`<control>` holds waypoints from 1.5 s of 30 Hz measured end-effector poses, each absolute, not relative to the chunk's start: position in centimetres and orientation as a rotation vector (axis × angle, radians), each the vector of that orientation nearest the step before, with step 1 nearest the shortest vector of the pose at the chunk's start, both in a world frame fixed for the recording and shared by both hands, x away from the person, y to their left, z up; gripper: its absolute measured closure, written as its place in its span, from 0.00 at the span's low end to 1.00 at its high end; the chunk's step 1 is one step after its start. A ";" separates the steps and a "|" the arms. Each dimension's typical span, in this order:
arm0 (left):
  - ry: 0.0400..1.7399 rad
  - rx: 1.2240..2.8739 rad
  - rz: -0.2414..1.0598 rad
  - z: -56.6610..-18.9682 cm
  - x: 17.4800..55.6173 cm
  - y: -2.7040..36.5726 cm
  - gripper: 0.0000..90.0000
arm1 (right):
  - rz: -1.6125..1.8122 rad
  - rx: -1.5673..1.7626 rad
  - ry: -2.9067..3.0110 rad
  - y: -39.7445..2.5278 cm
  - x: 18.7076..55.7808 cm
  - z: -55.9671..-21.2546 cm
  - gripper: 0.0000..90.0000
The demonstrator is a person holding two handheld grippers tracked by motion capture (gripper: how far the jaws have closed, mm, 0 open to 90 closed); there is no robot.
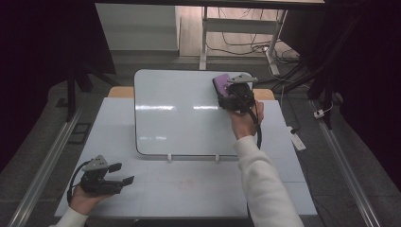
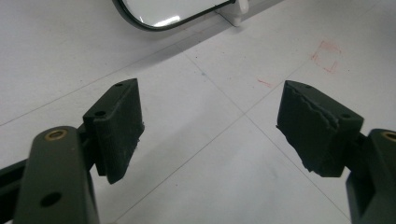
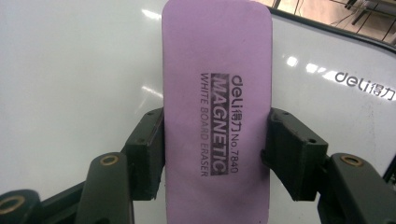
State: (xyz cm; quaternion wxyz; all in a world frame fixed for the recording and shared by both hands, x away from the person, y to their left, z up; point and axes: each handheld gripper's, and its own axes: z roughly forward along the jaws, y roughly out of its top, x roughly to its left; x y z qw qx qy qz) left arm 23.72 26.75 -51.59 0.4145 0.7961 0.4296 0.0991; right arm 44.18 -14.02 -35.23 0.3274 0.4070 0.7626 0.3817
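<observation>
A person stands at a pale desk (image 1: pixel 189 189) with a hand-held gripper in each hand. A whiteboard (image 1: pixel 179 113) lies flat on the desk, its surface glossy and apparently blank.

The right hand-held gripper (image 3: pixel 215 154) is stretched forward to the board's far right corner. Its two black jaws are clamped on the long sides of a purple eraser (image 3: pixel 217 93), printed "MAGNETIC WHITE BOARD ERASER". The eraser sits on or just over the board; contact cannot be told for sure.

The left hand-held gripper (image 1: pixel 124 174) rests low over the desk near the front left corner, well apart from the board. Its jaws stand wide apart with nothing between them.

Risks, as I judge them: the jaws grip the eraser toward its near end, so a hard sideways wipe could twist it in the grip or pull it loose. If the magnet sticks to the board, a lift could peel the eraser out of the jaws. Nothing holds the board down, so pushing near its corner might slide it across the desk.
</observation>
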 end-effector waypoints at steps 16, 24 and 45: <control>1.074 2.002 0.259 -51.5 23.9 26.3 0.26 | 1.211 0.919 2.140 -18.4 36.6 -38.6 0.45; 1.043 2.002 0.261 -51.2 24.1 25.8 0.25 | 1.214 0.831 2.246 -19.8 32.9 -41.7 0.45; 0.746 2.049 0.186 -47.3 26.6 18.2 0.22 | 1.207 0.585 2.489 -18.4 29.5 -46.0 0.45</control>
